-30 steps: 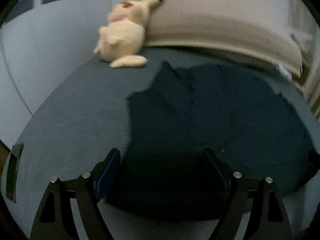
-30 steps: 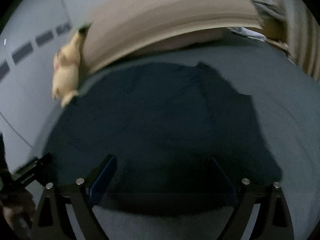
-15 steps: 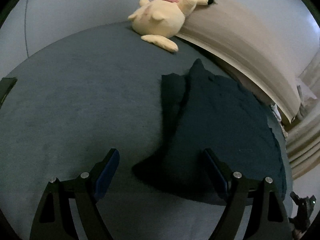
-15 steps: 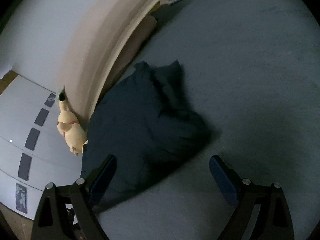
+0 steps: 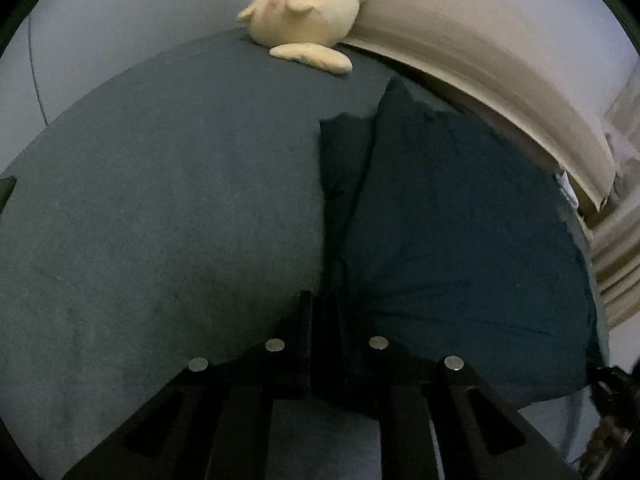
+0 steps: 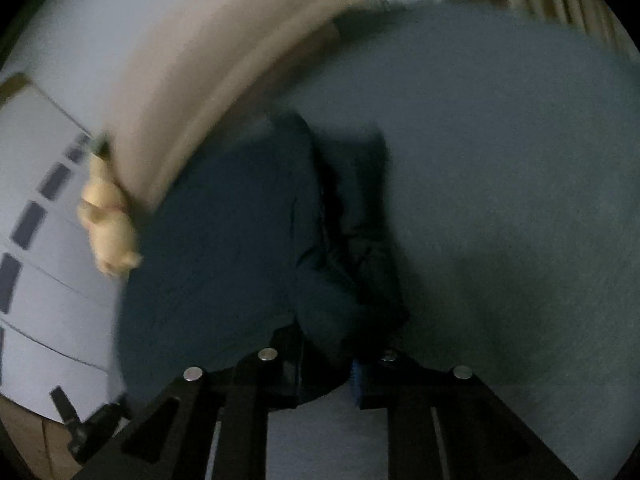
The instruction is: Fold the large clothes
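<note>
A large dark blue garment (image 5: pixel 460 232) lies spread on the grey-blue bed (image 5: pixel 160 200). My left gripper (image 5: pixel 323 312) is shut on the garment's near left edge, which bunches into a ridge running away from the fingers. In the right wrist view the garment (image 6: pixel 240 248) is blurred. My right gripper (image 6: pixel 326 360) is shut on its near right corner, with cloth bunched between the fingers.
A yellow plush toy (image 5: pixel 308 4) lies at the head of the bed against a beige headboard (image 5: pixel 480 40); it also shows in the right wrist view (image 6: pixel 108 232). A white wall (image 5: pixel 100 20) runs along the left. Bare bed surface (image 6: pixel 520 200) lies right of the garment.
Both grippers went from open to shut on the garment's near edge. Both moved in close to the cloth, which has bunched up at the fingers.
</note>
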